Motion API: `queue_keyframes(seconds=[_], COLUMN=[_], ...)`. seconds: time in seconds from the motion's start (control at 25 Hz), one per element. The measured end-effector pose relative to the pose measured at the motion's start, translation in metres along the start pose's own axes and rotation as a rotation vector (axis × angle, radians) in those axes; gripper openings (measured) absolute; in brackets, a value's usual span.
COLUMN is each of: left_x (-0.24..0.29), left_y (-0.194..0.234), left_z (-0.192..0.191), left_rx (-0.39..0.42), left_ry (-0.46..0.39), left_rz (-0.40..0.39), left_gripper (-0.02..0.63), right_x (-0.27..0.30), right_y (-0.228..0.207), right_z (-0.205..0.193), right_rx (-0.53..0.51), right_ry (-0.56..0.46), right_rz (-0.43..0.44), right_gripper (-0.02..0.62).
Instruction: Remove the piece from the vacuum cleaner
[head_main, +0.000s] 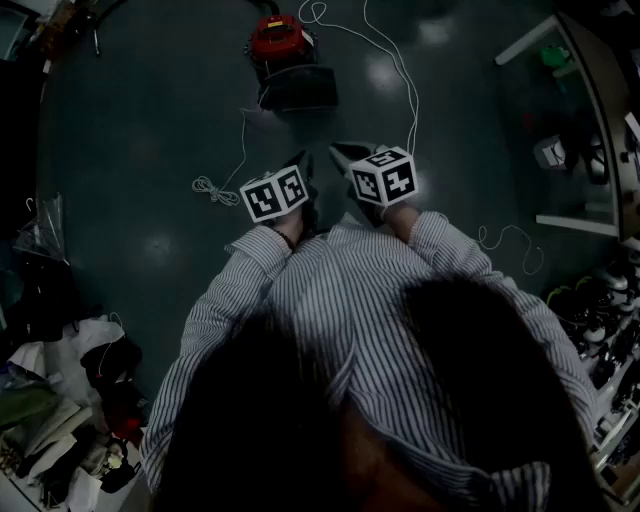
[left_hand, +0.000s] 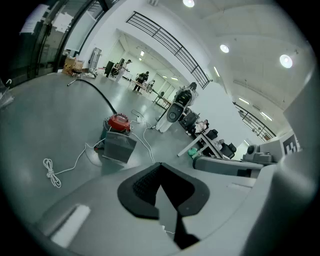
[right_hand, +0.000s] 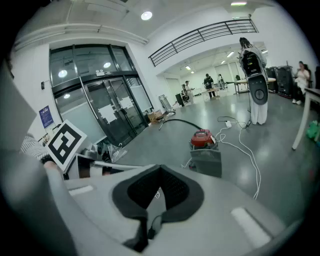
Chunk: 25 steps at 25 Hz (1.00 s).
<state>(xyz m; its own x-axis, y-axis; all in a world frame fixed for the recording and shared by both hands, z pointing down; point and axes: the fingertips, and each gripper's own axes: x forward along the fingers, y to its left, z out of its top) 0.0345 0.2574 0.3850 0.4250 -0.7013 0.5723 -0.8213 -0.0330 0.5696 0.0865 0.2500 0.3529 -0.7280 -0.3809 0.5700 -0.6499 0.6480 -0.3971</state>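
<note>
1. The left tool (left_hand: 160, 169) has its jaws pressed together at the tips, with nothing between them.
2. The right tool (right_hand: 160, 171) is closed in the same way and is also empty.
3. The two tools are side by side, tilted down towards the floor (head_main: 150, 130).
4. The red vacuum cleaner (head_main: 278, 42) stands on the floor, far ahead and well apart from both tools.
5. A grey boxy piece (head_main: 297, 90) sits against its near side.
6. A white cable (head_main: 398, 65) trails to the right of the vacuum cleaner.
7. A small cord coil (head_main: 207, 188) lies to the left.

Both hand-held grippers (head_main: 303, 160) (head_main: 342, 152) — closed (empty)
</note>
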Motion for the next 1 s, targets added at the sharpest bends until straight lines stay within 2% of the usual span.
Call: queue_keyframes(seconds=[0.56, 0.72, 0.88, 1.0], left_x=[0.002, 0.005, 0.009, 0.015], left_y=[-0.012, -0.018, -0.03, -0.03], left_z=[-0.024, -0.027, -0.021, -0.027], left_rx=[0.017, 0.032, 0.088, 0.082], left_ry=[0.007, 0.003, -0.018, -0.011], left_rz=[-0.013, -0.025, -0.011, -0.004], left_gripper=[0.005, 0.005, 0.005, 0.005], right_x=[-0.017, -0.019, -0.023, -0.02], right_y=[-0.006, -0.003, -0.009, -0.017], right_z=[-0.021, -0.028, -0.025, -0.029], right_rx=[-0.007, -0.044, -0.027, -0.026], right_ry=[0.001, 0.001, -0.009, 0.013], right_rz=[-0.023, -0.001, 0.034, 0.039], right_gripper=[0.002, 0.002, 0.002, 0.002])
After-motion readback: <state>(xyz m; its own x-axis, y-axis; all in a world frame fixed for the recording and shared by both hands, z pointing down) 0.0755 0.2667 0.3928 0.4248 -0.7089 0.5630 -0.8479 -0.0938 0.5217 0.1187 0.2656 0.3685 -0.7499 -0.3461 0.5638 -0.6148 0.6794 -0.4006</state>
